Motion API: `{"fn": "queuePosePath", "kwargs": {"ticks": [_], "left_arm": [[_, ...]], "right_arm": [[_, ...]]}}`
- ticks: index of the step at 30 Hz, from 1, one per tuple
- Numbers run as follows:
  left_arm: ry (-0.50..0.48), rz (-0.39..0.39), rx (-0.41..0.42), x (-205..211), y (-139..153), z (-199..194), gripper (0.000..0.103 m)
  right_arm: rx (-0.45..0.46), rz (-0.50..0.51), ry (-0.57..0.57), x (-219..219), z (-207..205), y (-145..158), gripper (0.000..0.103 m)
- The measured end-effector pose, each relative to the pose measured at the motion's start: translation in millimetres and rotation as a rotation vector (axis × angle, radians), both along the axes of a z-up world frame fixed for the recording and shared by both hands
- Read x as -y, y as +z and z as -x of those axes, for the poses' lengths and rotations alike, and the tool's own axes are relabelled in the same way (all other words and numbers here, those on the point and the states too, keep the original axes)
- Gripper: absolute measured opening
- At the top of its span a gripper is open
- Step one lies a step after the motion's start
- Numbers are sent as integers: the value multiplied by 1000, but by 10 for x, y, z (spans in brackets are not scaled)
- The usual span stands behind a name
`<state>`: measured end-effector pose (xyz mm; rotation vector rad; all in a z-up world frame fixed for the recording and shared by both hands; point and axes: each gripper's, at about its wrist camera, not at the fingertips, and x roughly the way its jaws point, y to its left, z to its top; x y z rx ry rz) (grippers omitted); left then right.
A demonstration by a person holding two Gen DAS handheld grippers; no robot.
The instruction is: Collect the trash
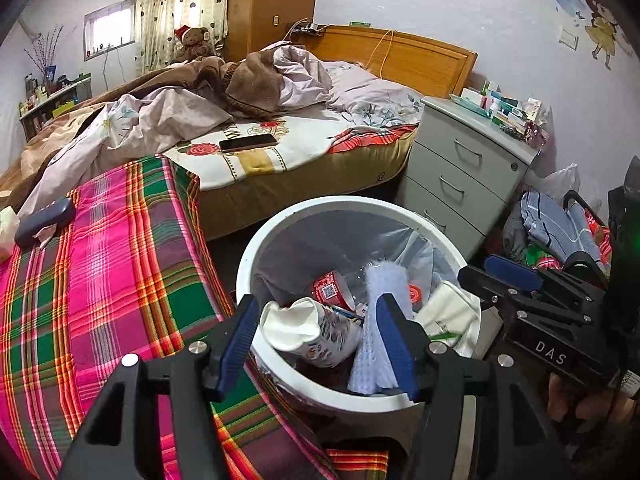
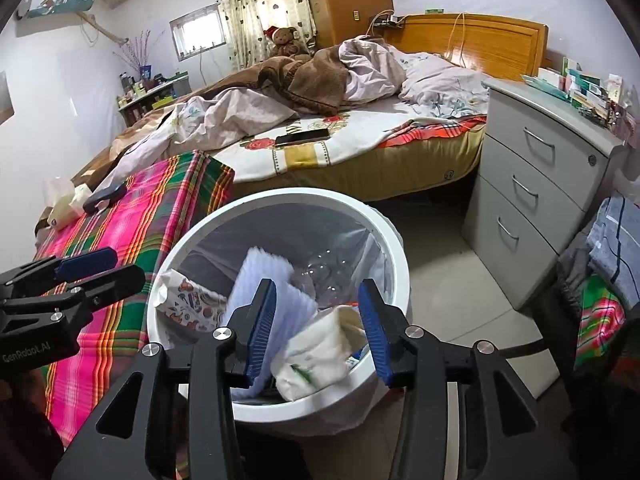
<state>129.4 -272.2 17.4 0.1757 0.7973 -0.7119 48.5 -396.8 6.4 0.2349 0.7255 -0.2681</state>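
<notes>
Bedroom floor beside the bed: trash lies inside the white bin (image 1: 256, 248). Left gripper (image 1: 316, 344) and right gripper (image 2: 316, 332) hang open, empty, above it; lift both clear without snagging the bag

A home bedroom: unmade bed (image 1: 280, 148), probably a nightstand (image 1: 464, 168).

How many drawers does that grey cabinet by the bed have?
3. The grey cabinet has a top drawer, a middle drawer and a bottom drawer, stacked one above another; none looks hidden.
</notes>
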Motion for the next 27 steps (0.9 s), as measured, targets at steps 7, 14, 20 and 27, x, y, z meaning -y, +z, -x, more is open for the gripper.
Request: {"fn": "queuePosePath", "kwargs": {"ticks": [7,14,20,27], "left_arm": [[35,19,15,-160,44,97,70],[93,19,48,-429,70,249,70],[152,36,73,-732,81,431,70],[228,23,135,-1004,76,663,70]], "right_arm": [[27,4,11,-100,96,77,47],[65,2,38,-315,176,119,47],[103,16,72,-570,289,131,48],[139,37,108,-828,442,160,53]]}}
